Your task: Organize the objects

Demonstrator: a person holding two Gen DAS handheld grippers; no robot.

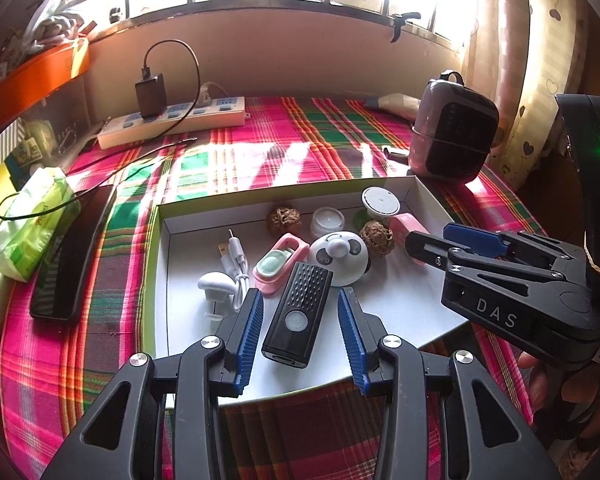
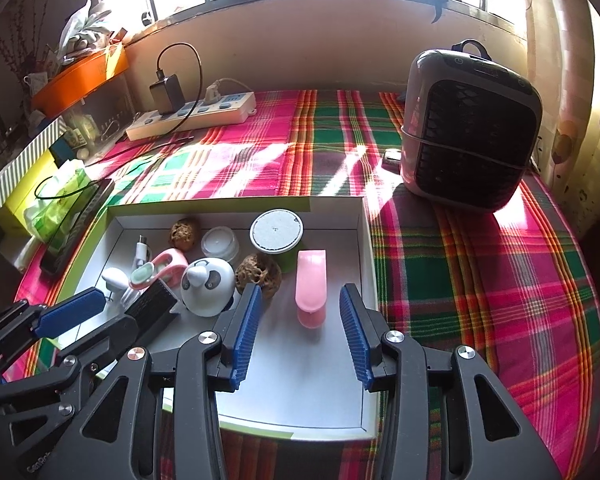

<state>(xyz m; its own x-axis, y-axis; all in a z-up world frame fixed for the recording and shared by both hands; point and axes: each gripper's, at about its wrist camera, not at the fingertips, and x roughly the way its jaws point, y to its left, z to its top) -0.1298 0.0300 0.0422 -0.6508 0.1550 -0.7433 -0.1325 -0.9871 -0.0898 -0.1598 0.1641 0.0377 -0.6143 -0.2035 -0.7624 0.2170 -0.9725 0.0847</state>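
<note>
My left gripper (image 1: 300,320) stands open over the near part of the white box (image 1: 162,264); the black flashlight (image 1: 298,316) lies flat between its blue pads, with a clear gap on each side, so nothing is gripped. My right gripper (image 2: 300,322) is open too. The pink case (image 2: 311,280) lies just ahead of it at 12 o'clock, free on the box floor — no pad touches it.

From the flashlight outward: the panda fan (image 1: 340,256) sits at 1 o'clock, almost touching its far end, the pink-and-mint case (image 1: 278,262) at 11 o'clock, and the white cable (image 1: 236,268) at 10 o'clock. Two walnuts (image 1: 376,238), a small jar (image 1: 327,220) and a round lid (image 1: 381,202) are further back.

I judge the flashlight to be stiff, light and rather smooth plastic — it should not deform, but it may slip. I would take it across the two long sides, near the middle, below the ribbed grille. The pink case looks light and glossy; its long flat sides are the best place.
</note>
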